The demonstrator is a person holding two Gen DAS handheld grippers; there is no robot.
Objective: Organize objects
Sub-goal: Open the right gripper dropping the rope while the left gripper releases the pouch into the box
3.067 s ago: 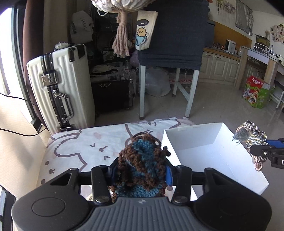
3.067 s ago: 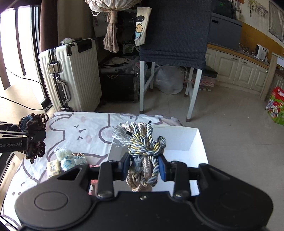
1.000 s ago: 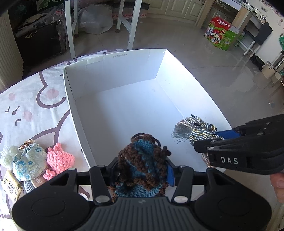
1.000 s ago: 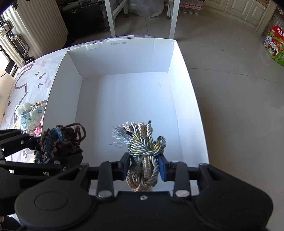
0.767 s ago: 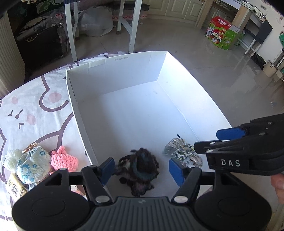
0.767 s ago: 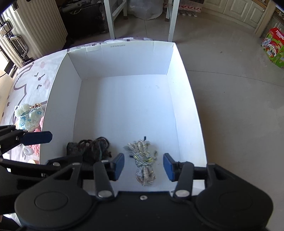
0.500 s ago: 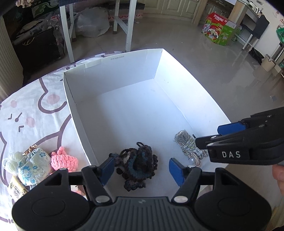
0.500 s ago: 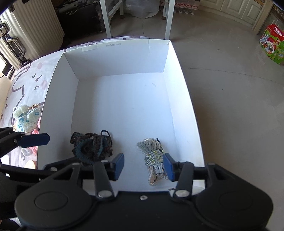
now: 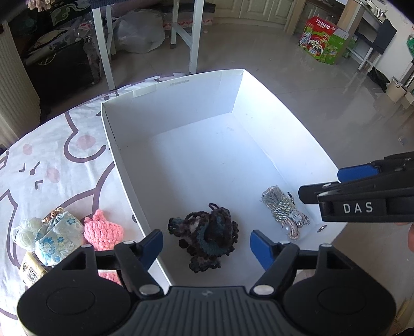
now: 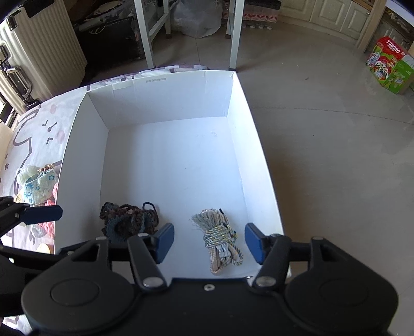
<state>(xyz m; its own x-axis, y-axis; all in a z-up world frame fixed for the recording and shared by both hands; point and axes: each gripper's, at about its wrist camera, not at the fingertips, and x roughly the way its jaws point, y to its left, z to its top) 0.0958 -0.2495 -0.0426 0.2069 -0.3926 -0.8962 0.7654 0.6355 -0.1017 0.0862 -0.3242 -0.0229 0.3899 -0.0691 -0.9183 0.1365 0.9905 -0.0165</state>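
Home interior, tiled floor, suitcase, kitchen cabinets

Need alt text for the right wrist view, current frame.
Open right gripper hangs over a white box holding a brown-and-blue crochet pouch and a coiled cord bundle near its front edge. The left gripper shows at the left edge, over small items on a printed cloth.

suitcase | Tuborg carton | table legs | plastic bag
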